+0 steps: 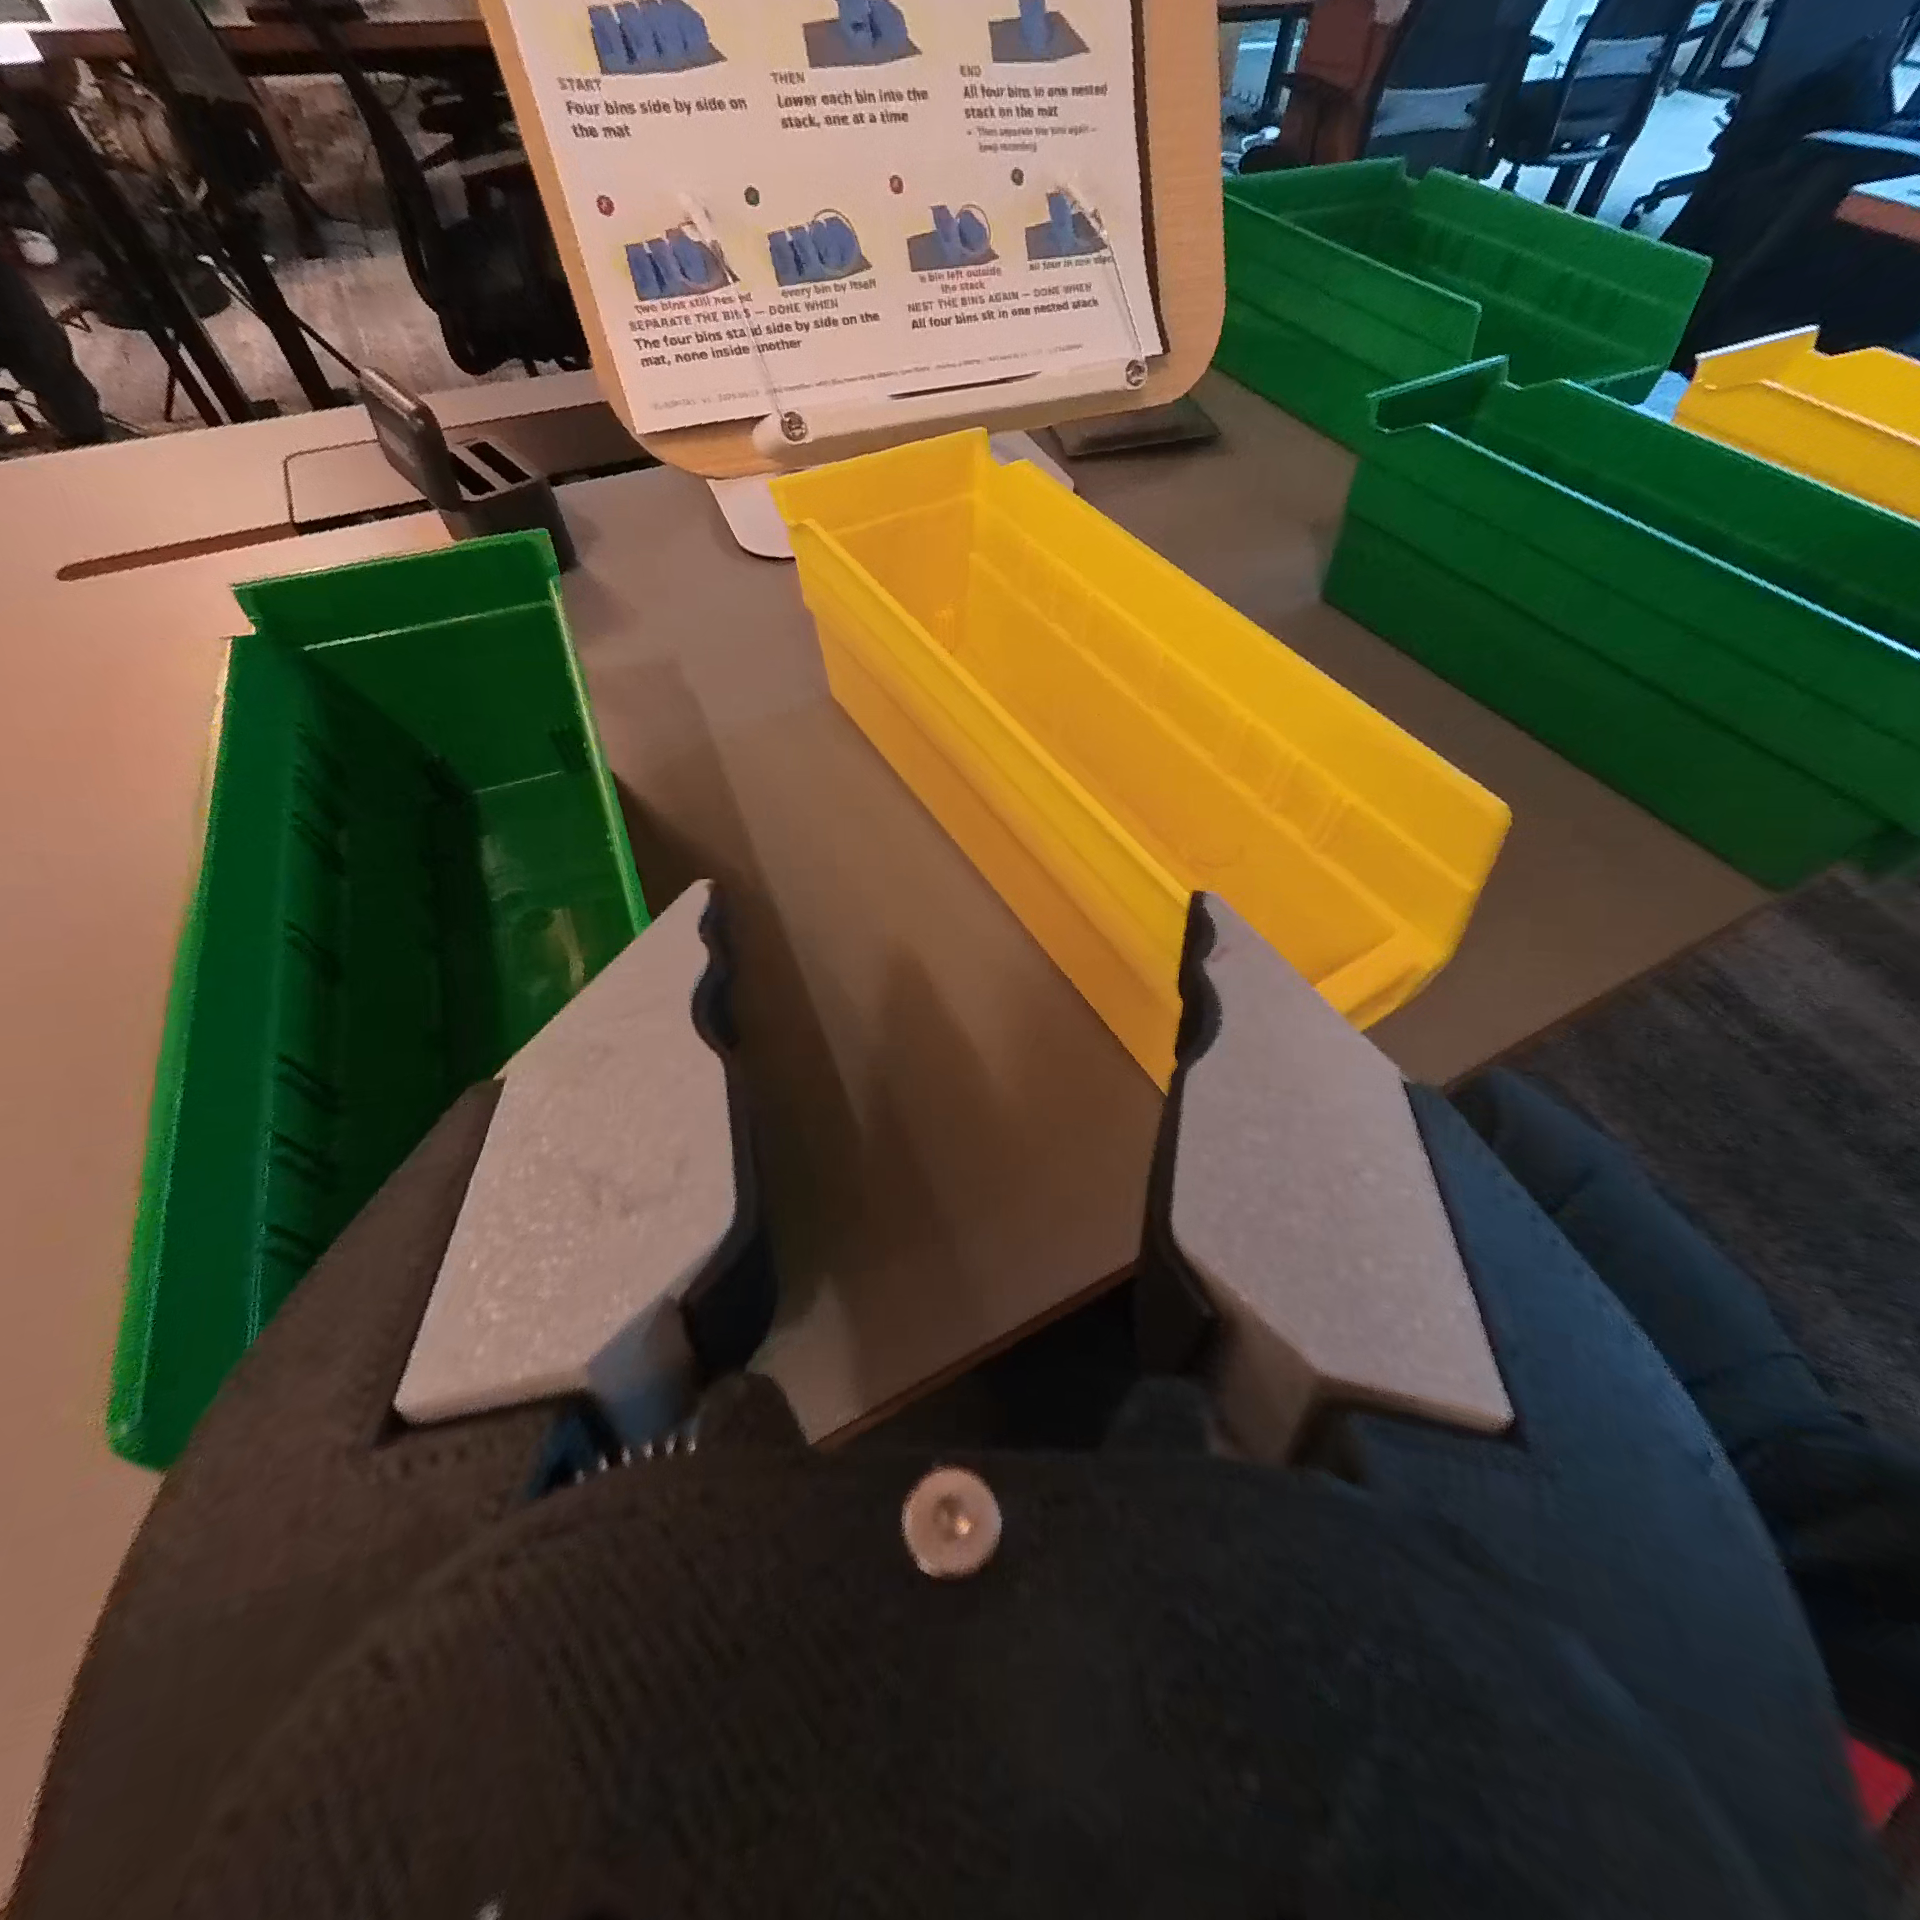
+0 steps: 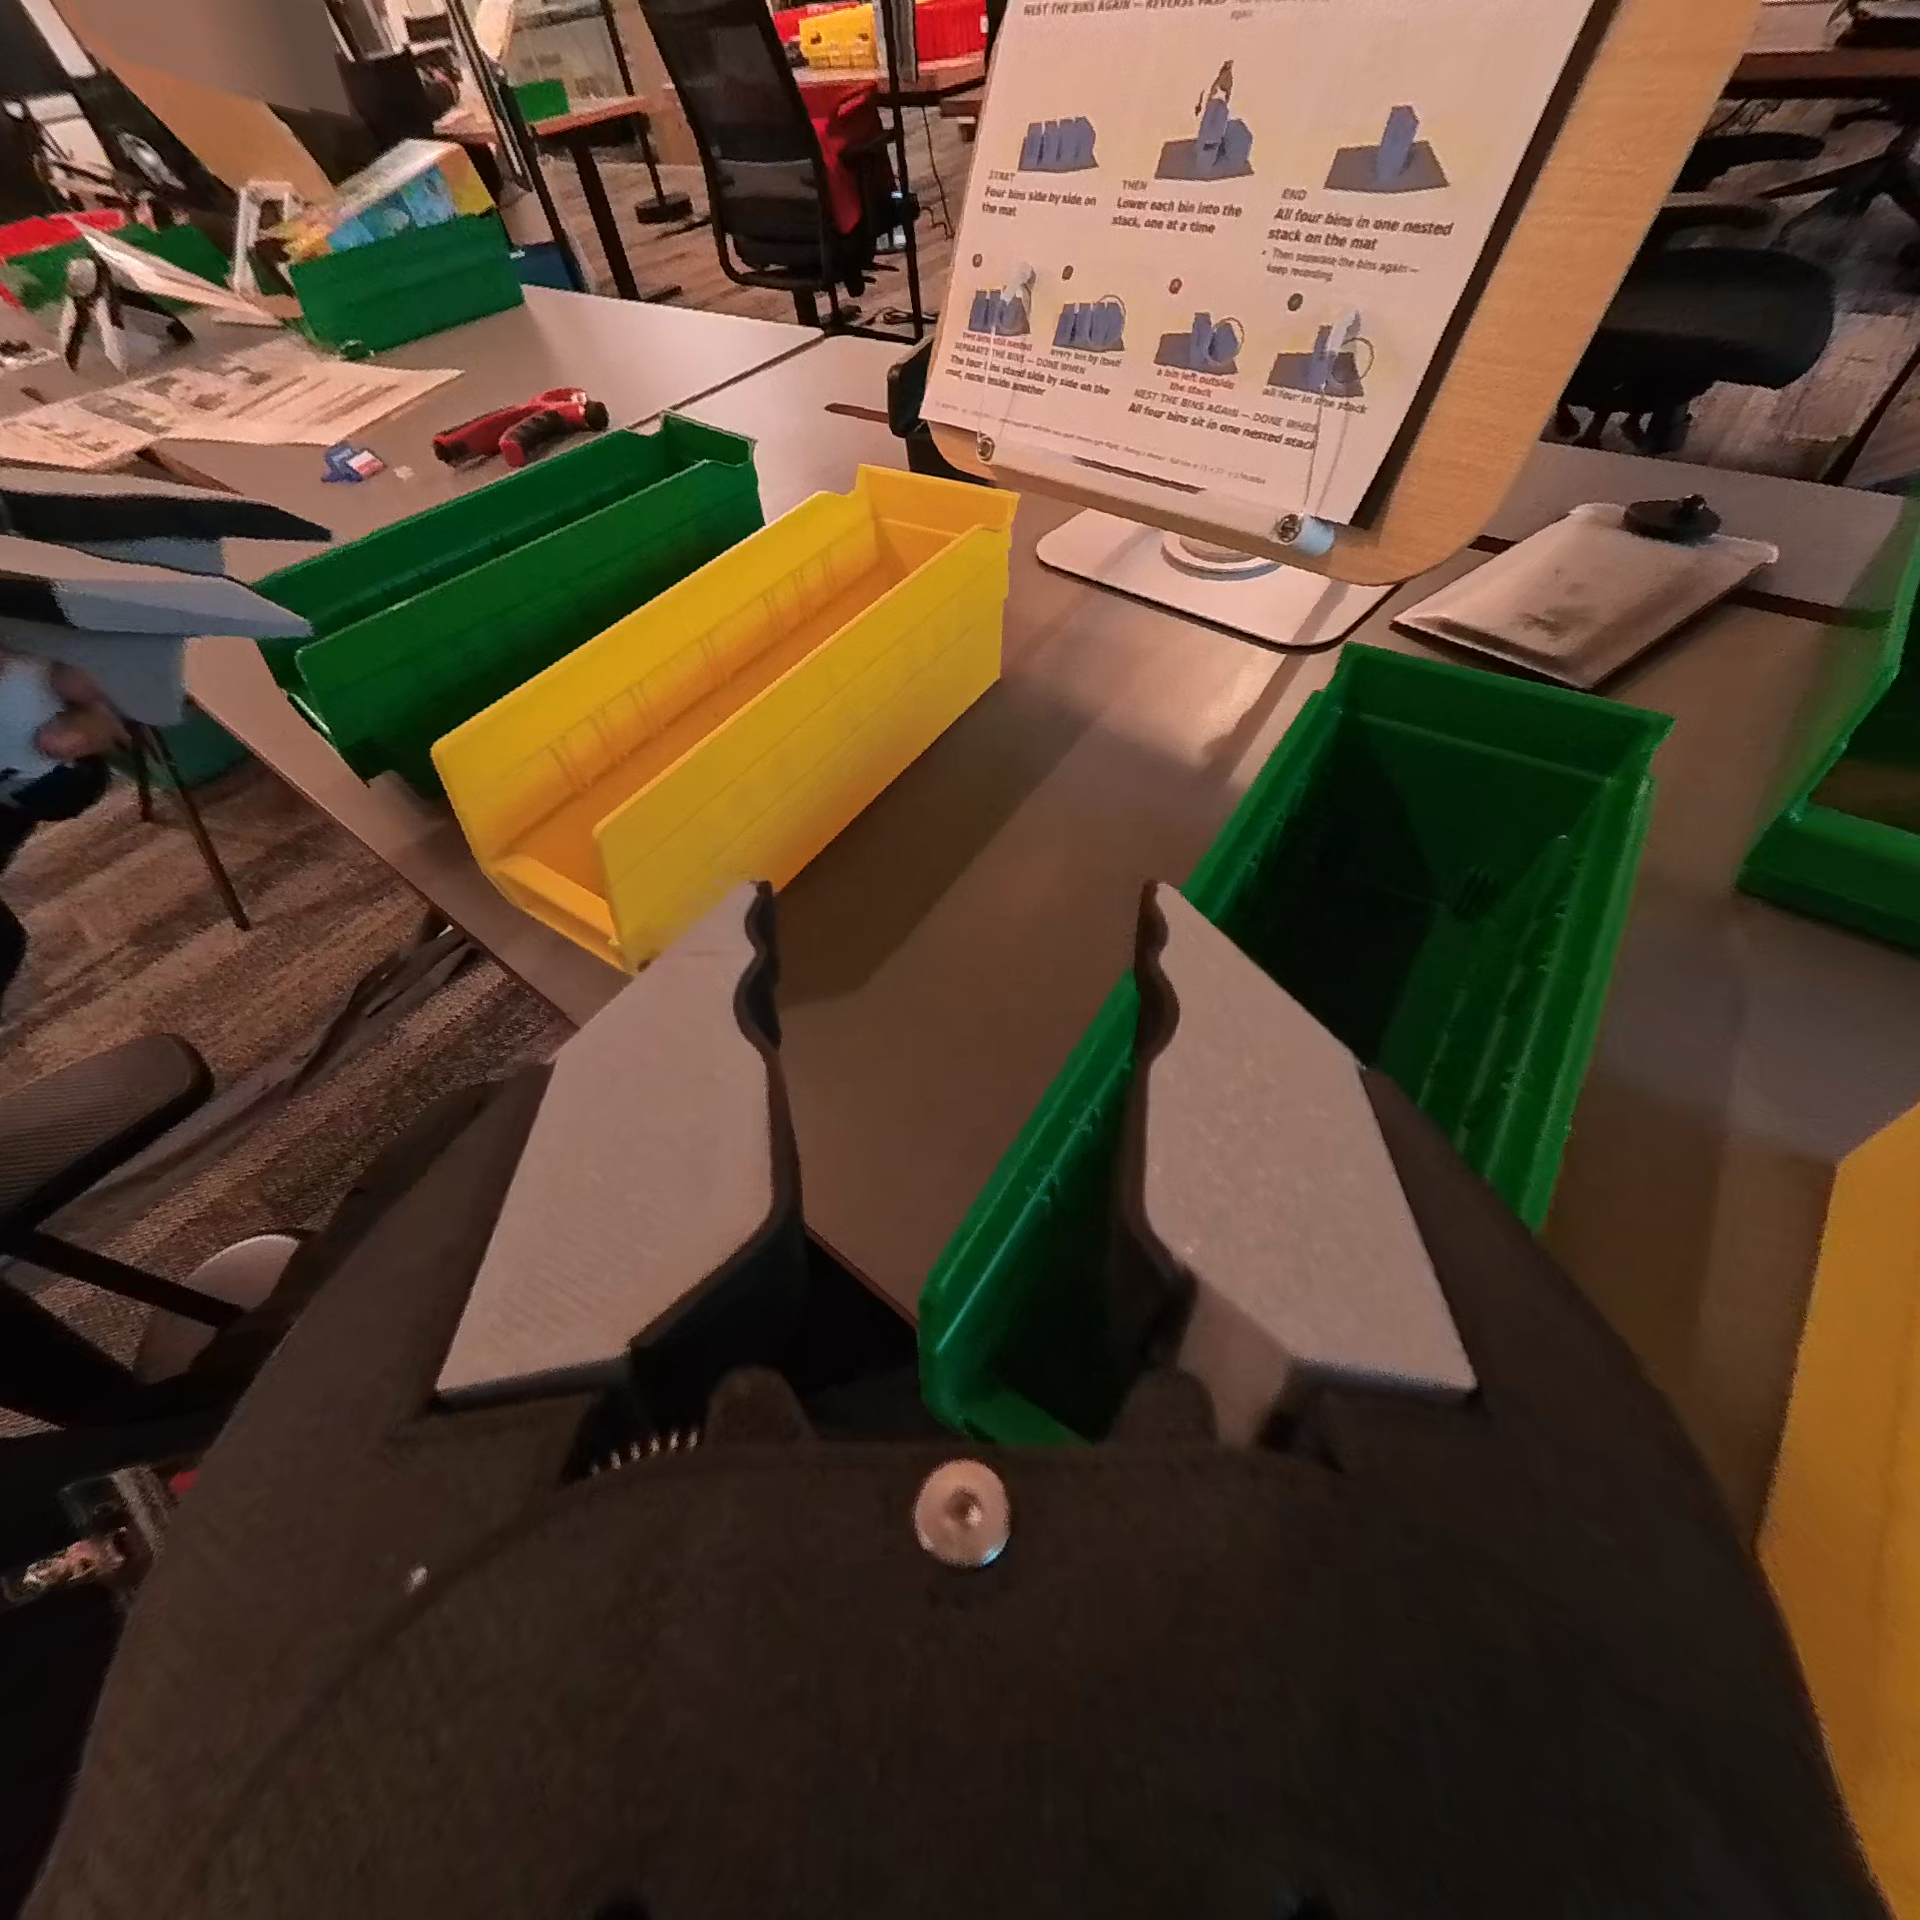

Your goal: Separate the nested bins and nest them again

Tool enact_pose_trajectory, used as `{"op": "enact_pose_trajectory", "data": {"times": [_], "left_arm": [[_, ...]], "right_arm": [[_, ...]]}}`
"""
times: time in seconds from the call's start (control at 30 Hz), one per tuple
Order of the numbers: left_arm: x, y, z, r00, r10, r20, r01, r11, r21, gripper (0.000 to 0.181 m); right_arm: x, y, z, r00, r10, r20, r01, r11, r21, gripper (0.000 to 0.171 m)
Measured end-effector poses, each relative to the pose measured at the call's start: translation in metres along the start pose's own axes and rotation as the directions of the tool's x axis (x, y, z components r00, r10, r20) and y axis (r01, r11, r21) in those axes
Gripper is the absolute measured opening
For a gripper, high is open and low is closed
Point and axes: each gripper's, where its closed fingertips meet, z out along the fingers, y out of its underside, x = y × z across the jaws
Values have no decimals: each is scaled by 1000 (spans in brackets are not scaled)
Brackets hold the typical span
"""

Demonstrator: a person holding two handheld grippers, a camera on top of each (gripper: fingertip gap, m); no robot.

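Three bins stand side by side on the grey mat: a green bin (image 1: 395, 935) on the left, a yellow bin (image 1: 1122, 769) in the middle and a green bin (image 1: 1621, 675) on the right. The right wrist view shows them too: the left green bin (image 2: 499, 592), the yellow bin (image 2: 727, 717) and the right green bin (image 2: 1403, 935). My left gripper (image 1: 951, 935) is open and empty over the mat between the left green bin and the yellow bin. My right gripper (image 2: 956, 914) is open; the right green bin's near left wall shows between its fingers.
More bins stand to the right: green (image 1: 1455, 270) and yellow (image 1: 1808, 416). An instruction sheet on a stand (image 2: 1247, 260) is behind the bins, with a metal plate (image 2: 1579, 603) beside it. A red-and-black tool (image 2: 520, 421) and papers lie on the far table. The table edge (image 2: 416, 862) is near the yellow bin's front.
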Motion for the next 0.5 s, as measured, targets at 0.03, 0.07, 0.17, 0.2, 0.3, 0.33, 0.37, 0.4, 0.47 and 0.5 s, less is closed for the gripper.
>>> {"op": "enact_pose_trajectory", "data": {"times": [0.03, 0.07, 0.17, 0.2, 0.3, 0.33, 0.37, 0.4, 0.47, 0.5], "left_arm": [[0, 0, 0, 1000, -1, -3, 1, 1000, 0, 86], [1, 1, -1, 1000, 0, -13, 0, 1000, -5, 86], [29, 9, 0, 989, 47, -140, -54, 998, -43, 86], [40, 11, 0, 980, 86, -181, -97, 994, -53, 86], [69, 20, 2, 941, 242, -237, -263, 963, -60, 84], [78, 23, 5, 927, 284, -246, -307, 950, -62, 83], [86, 28, 8, 914, 315, -256, -343, 936, -74, 83], [93, 34, 12, 904, 333, -269, -368, 925, -93, 83], [103, 44, 18, 891, 352, -285, -398, 909, -122, 80], [105, 47, 20, 888, 363, -283, -411, 902, -132, 78]], "right_arm": [[3, 1, -1, 1000, -6, -12, 6, 1000, -7, 67], [6, 3, -2, 1000, -17, -26, 16, 1000, -20, 68], [28, 15, -15, 991, -80, -105, 70, 993, -100, 69], [39, 22, -23, 984, -111, -141, 91, 986, -141, 69], [58, 49, -48, 972, -181, -148, 135, 951, -277, 68], [54, 60, -54, 977, -191, -95, 153, 936, -316, 67], [50, 70, -58, 978, -201, -47, 172, 921, -349, 67], [48, 80, -60, 977, -213, -15, 192, 905, -379, 63], [43, 101, -58, 972, -230, 46, 226, 862, -453, 41], [42, 113, -57, 969, -235, 72, 239, 827, -509, 29]]}}
